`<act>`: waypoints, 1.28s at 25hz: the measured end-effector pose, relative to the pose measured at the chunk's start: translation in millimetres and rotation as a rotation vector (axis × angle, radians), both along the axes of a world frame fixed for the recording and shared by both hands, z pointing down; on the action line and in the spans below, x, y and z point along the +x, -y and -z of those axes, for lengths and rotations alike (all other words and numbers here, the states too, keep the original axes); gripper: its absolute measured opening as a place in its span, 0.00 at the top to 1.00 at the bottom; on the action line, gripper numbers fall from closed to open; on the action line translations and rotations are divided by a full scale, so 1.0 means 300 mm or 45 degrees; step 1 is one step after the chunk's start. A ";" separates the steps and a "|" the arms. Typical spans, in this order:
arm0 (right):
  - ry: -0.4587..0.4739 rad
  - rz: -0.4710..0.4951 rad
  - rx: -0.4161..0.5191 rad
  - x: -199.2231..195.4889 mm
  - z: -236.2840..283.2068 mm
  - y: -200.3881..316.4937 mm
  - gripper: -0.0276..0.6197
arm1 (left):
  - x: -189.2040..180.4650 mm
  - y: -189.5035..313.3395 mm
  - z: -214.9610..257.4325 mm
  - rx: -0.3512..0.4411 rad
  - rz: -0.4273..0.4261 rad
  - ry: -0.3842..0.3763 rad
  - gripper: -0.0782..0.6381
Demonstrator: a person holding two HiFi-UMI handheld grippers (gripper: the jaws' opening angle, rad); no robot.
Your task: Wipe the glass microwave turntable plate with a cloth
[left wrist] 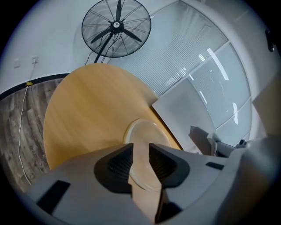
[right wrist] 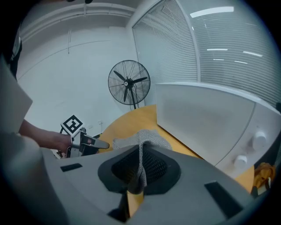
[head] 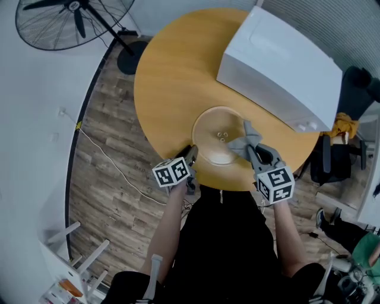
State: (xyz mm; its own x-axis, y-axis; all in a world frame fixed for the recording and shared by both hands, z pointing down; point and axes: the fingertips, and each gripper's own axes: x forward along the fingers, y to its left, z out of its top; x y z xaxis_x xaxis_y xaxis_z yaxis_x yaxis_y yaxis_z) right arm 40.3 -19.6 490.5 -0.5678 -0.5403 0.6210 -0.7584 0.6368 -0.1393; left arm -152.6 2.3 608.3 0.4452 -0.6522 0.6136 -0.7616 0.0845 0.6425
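The clear glass turntable plate [head: 214, 133] lies flat near the front edge of the round wooden table [head: 172, 89]. My left gripper [head: 191, 155] is at the plate's lower left rim. In the left gripper view the plate [left wrist: 147, 134] runs into the narrow gap of that gripper [left wrist: 140, 162], whose jaws are closed onto the rim. My right gripper [head: 252, 153] is shut on a grey cloth [head: 246, 139] that rests over the plate's right side. The cloth [right wrist: 140, 138] bunches out ahead of the right gripper [right wrist: 140, 169].
A white microwave [head: 279, 65] stands on the table's far right, just behind the plate. On the wooden floor at the far left stands a black fan [head: 71, 18], and a cable trails across the boards. Dark bags and a chair [head: 332, 160] sit beside the table on the right.
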 end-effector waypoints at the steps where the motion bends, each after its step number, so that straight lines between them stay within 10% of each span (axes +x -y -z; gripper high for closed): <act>1: -0.017 0.013 -0.017 -0.002 -0.026 -0.001 0.92 | 0.003 -0.005 -0.021 -0.024 -0.002 -0.002 0.76; 32: -0.277 0.167 -0.281 0.049 -0.523 0.152 0.92 | 0.024 0.003 -0.183 -0.254 -0.057 0.054 0.83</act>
